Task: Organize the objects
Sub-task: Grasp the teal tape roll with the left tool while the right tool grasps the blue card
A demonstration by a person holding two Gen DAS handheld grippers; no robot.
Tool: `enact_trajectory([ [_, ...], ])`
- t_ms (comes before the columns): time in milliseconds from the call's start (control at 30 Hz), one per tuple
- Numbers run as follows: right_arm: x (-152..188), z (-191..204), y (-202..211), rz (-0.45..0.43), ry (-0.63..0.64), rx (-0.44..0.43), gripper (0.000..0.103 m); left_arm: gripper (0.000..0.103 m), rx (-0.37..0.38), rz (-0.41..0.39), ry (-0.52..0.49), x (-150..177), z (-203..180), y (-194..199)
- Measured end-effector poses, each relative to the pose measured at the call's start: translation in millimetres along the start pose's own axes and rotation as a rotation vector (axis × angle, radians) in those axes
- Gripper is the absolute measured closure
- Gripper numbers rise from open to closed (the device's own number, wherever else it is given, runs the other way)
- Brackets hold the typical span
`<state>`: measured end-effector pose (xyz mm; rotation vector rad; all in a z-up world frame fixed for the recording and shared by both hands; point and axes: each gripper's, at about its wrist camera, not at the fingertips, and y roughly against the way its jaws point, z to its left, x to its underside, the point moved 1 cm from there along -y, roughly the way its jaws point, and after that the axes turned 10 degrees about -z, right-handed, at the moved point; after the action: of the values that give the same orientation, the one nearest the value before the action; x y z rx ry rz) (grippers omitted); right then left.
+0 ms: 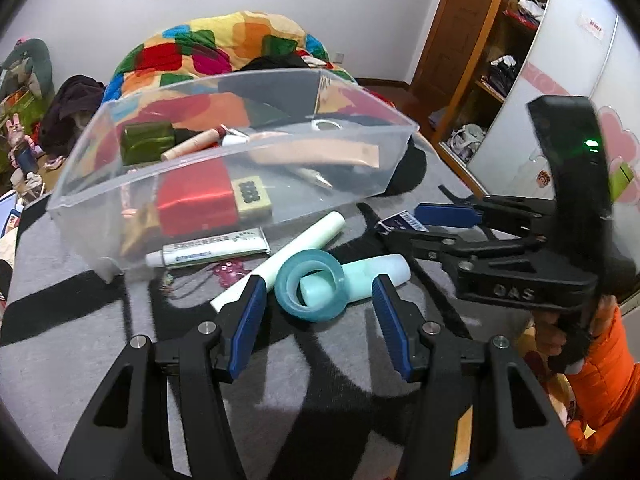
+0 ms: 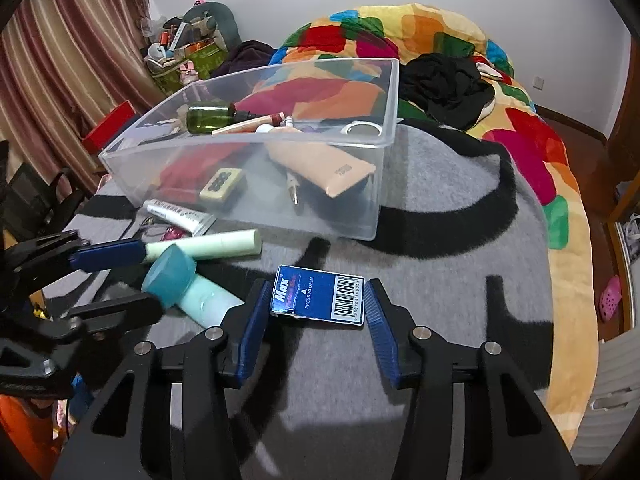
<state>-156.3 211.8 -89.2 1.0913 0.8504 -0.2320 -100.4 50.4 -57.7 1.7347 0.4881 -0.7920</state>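
A clear plastic bin (image 1: 100,176) (image 2: 384,168) stands on the grey blanket and holds a green bottle (image 2: 210,118), a tan tube (image 2: 324,168), a mahjong tile (image 1: 253,196) and other items. In front of it lie a teal tape roll (image 1: 310,287) (image 2: 170,276), a mint tube (image 1: 380,270) through it, a pale cylinder (image 1: 296,250) (image 2: 216,245) and a white ointment tube (image 1: 212,249). My left gripper (image 1: 318,300) is open around the tape roll. My right gripper (image 2: 316,300) is open around a blue Max box (image 2: 320,296), its pads close to the box's ends.
A colourful quilt (image 2: 420,32) and black clothes (image 2: 444,84) lie behind the bin. A wardrobe (image 1: 500,60) stands to the right, cluttered bags (image 2: 188,56) and a curtain to the left. The bed's edge drops off at the right.
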Motion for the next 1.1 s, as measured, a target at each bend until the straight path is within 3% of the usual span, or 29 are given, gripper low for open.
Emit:
enact_trajectory([
  [333,10.9,-9.5,18.5,-0.02,-0.026,0.002,0.058,0.049,0.019,0.017,0.062,1.5,6.6,-15.2],
  [433,10.6,-12.0,24.2,-0.033,-0.036,0.005,0.058,0.061,0.013,-0.001,0.068,-0.5,6.9,-13.6],
  [500,8.5,-12.5,28.4,-0.045,-0.042,0.001,0.058,0.062,0.007,-0.01,0.064,-1.7,7.0,-11.6],
  [833,-19.6,4.9,50.9,-0.151,-0.027,-0.04,0.058,0.062,-0.029,-0.132,0.029,-20.8,3.4,27.3],
  [1100,-56.7,21.3,55.0,-0.242,-0.001,-0.045,0.058,0.062,-0.116,-0.244,0.038,-49.3,27.3,56.1],
])
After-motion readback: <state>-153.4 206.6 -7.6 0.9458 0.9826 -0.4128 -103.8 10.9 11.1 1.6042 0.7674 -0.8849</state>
